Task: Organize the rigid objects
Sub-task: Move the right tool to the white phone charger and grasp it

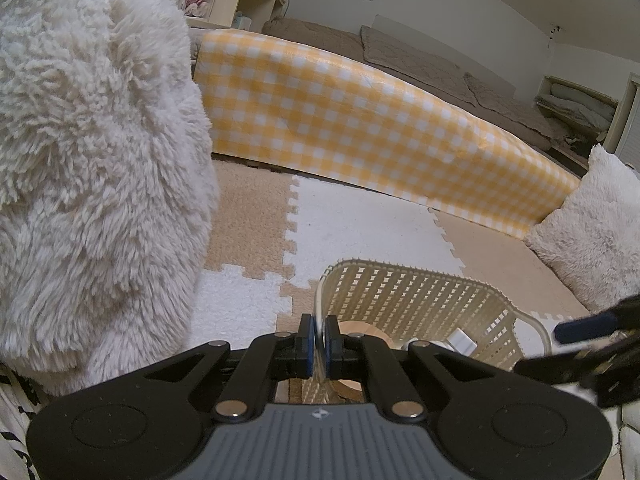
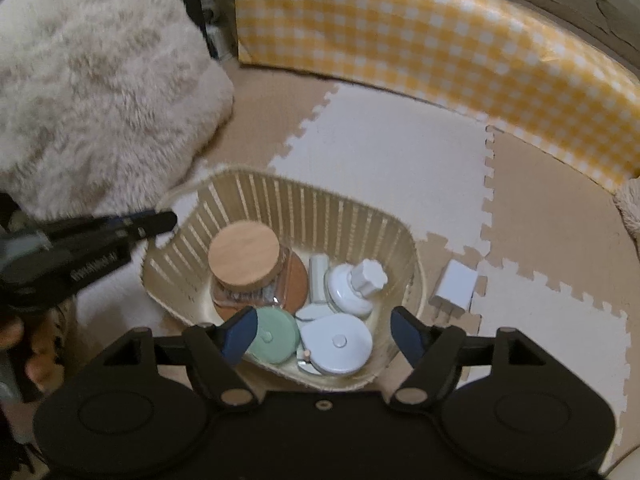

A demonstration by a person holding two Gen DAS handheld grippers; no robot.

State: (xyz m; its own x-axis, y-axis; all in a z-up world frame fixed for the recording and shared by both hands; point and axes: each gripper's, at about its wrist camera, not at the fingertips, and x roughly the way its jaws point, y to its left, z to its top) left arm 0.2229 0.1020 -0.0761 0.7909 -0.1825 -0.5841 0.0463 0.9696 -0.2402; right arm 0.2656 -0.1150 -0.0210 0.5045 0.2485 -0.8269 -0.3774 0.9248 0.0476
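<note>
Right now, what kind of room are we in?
Probably a bedroom or playroom at home: soft puzzle floor mats, fluffy cushions, and bedding laid out by the far wall.

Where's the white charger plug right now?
In the right wrist view, the white charger plug lies on the foam floor mat, outside the basket, just right of its right wall.

Plush cushion [image 2: 100,80] blurred, cut off by edge.
</note>
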